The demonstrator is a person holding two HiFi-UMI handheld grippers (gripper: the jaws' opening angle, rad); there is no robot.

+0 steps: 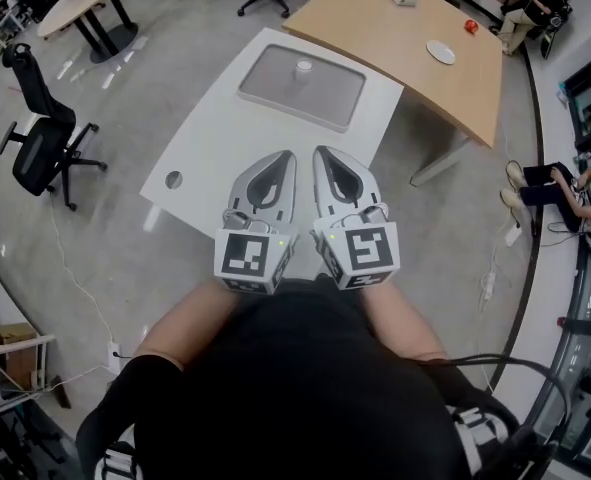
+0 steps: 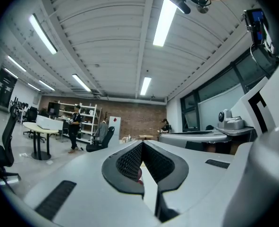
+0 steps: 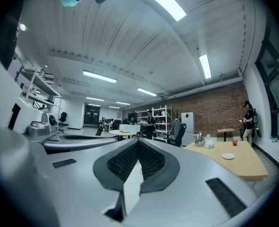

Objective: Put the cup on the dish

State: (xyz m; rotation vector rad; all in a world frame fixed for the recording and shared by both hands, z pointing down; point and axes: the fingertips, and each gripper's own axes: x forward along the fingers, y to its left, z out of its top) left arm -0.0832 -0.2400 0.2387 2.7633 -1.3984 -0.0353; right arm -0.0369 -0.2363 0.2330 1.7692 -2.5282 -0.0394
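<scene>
**A:** What does the head view give you?

**B:** Your left hand-held gripper (image 1: 284, 158) and right hand-held gripper (image 1: 323, 154) sit side by side close to your body. Both are pinched closed and empty, with their tips aimed at the white counter (image 1: 215, 148). The only print is the black-and-white square markers on their cubes. The cup (image 1: 303, 67) stands upright, long axis vertical, on the grey dish (image 1: 275, 93) at the counter's far end. The floor is grey, with a black office chair (image 1: 40, 133) at left and a wooden table (image 1: 415, 38) at right.

**A:** And the left gripper view?

**B:** Your jaws meet at the tips with nothing gripped. Beyond them are a brick wall (image 2: 139, 119), shelves (image 2: 85, 119) and ceiling strip lights (image 2: 165, 18).

**A:** And the right gripper view?

**B:** The jaws are together there too. The wooden table shows at right, carrying a white plate (image 3: 228, 156), with the brick wall behind.
</scene>
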